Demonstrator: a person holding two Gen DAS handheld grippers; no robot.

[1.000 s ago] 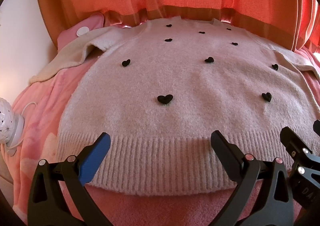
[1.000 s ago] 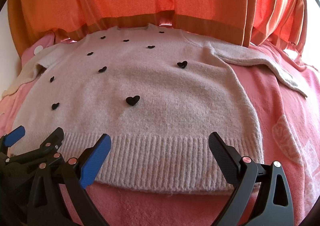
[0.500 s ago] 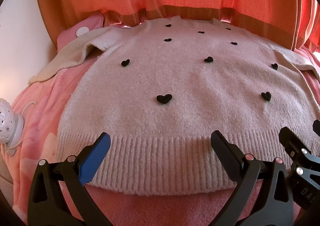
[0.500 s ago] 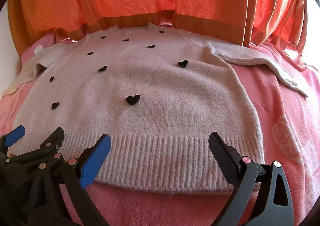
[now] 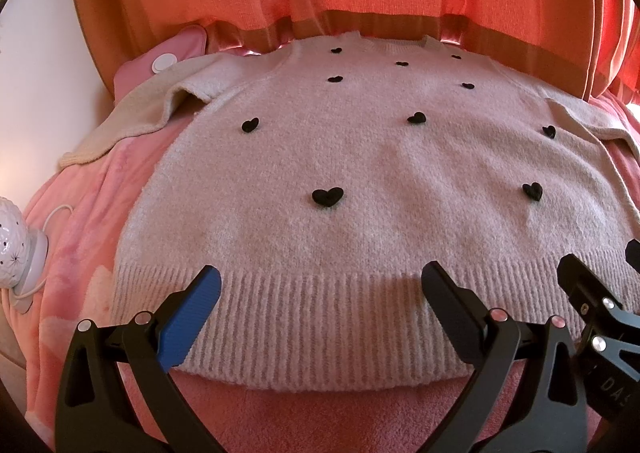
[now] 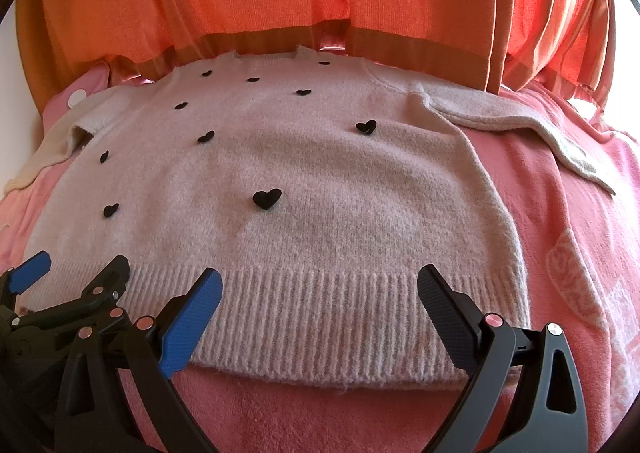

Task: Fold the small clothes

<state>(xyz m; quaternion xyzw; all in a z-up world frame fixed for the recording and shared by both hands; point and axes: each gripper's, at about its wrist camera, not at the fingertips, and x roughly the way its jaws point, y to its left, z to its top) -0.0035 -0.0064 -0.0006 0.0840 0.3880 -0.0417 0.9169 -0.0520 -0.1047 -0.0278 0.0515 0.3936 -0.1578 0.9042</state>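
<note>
Both tools, left (image 5: 320, 289) and right (image 6: 318, 289), spread over fluffy pale-pink heart-dotted knit sweater (image 5: 360, 181) hem; pinch ribbing squarely, lift evenly.

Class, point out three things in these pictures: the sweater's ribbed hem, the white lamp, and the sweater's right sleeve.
ribbed hem (image 5: 320, 317), left wrist view, middle of the ribbing.
white lamp (image 5: 10, 249), left wrist view, its patterned body.
right sleeve (image 6: 520, 125), right wrist view, mid-sleeve on the blanket.

A: Where did the left wrist view look from?
B: Low by the sweater's (image 5: 360, 181) hem, facing its collar.
A: And the right?
B: Alongside, equally close; both shared the sweater (image 6: 320, 181).
</note>
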